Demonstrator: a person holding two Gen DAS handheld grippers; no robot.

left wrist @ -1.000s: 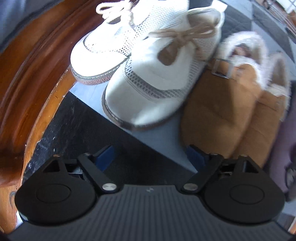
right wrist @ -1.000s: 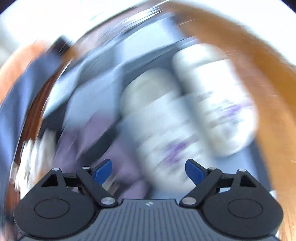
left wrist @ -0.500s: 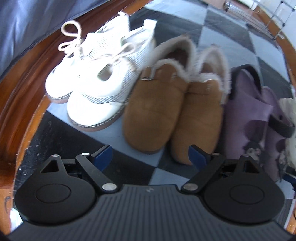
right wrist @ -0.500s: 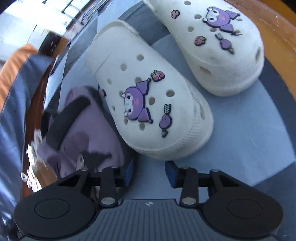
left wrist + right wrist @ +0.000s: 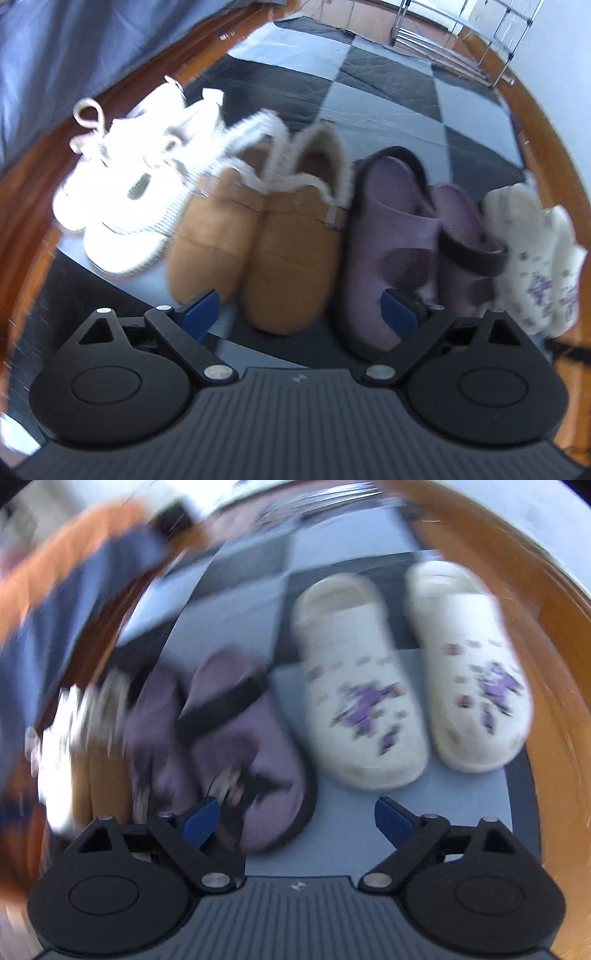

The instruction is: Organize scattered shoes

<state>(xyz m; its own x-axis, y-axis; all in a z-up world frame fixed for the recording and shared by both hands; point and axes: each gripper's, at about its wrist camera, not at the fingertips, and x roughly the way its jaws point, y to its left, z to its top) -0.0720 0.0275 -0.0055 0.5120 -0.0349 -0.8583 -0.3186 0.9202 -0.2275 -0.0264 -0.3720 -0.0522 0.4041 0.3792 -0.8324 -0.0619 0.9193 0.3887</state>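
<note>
Four pairs of shoes stand in a row on the checkered mat (image 5: 373,110), eight shoes by my count, toes toward me. I take the tan fur-lined slippers (image 5: 258,236) as my landmark: two of them, side by side and touching. Just to their left sit the two white mesh lace-up shoes (image 5: 129,192), pressed together, overexposed in the light (I can make out laces and little else). Just to the slippers' right are the two purple clogs (image 5: 399,236), each with a dark strap; the nearer clog touches the slipper beside it. Beyond the clogs, farthest from the slippers, come the two white clogs (image 5: 413,686) with purple charms, a narrow gap between them and another between them and the purple pair.

My left gripper (image 5: 301,314) hangs above the mat in front of the slippers and the purple clogs, its blue-tipped fingers spread wide with nothing between them. My right gripper (image 5: 295,818) hangs in front of the purple and white clogs, fingers likewise spread wide and empty. The right wrist view is smeared by motion blur, so the charms are only purple blotches.

One wire rack (image 5: 461,40) stands past the mat's far edge, well behind the slippers.
</note>
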